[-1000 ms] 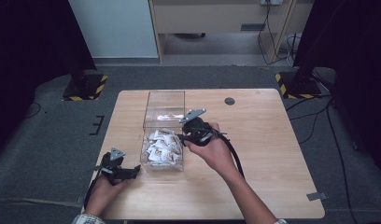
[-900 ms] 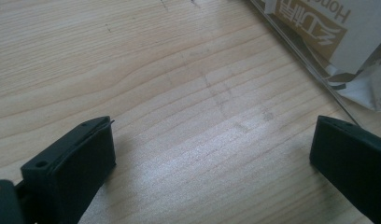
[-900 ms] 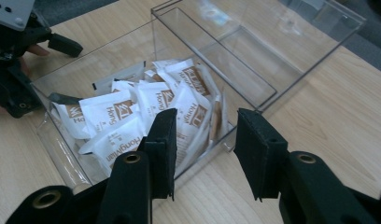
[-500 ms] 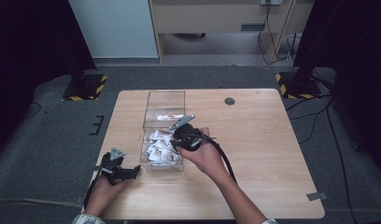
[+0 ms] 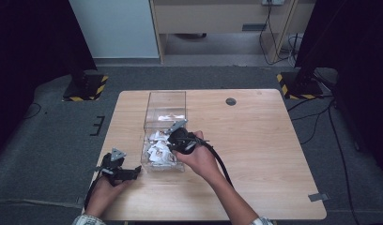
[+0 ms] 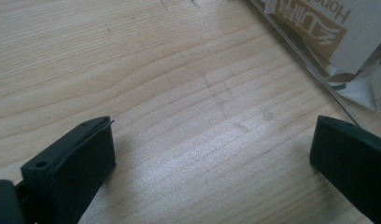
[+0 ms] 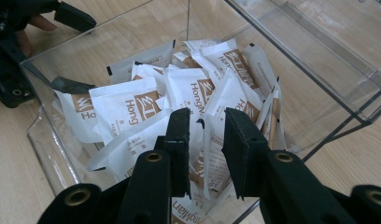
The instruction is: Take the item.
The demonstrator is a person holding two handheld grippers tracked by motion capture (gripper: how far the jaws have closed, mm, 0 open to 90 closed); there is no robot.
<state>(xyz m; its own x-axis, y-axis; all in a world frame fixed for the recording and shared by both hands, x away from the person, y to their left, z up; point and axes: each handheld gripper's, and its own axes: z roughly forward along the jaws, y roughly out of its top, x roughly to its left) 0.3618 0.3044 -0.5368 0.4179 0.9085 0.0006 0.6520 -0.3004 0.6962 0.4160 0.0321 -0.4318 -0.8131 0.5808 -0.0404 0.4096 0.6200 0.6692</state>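
The white sachets (image 7: 132, 112) carry a brown panel and brown lettering starting "Hong"; they lie heaped in the clear plastic box (image 5: 165, 101) on the bench (image 5: 264, 154). The right gripper (image 7: 205, 123) dips into the box, its fingers (image 7: 179, 135) just closing, one upright sachet between them. The left gripper (image 5: 115, 169) rests low beside the box, fingers (image 6: 81, 158) spread wide over bare wood.

The left hand (image 5: 104, 190) rests low at about 7 o'clock, holding the left gripper (image 5: 133, 171) flat with its jaws wide apart. The right arm reaches in from 5 o'clock. The right gripper (image 5: 167, 143) tips down toward 10 o'clock, and its jaws have just been closing, with a narrow gap left.
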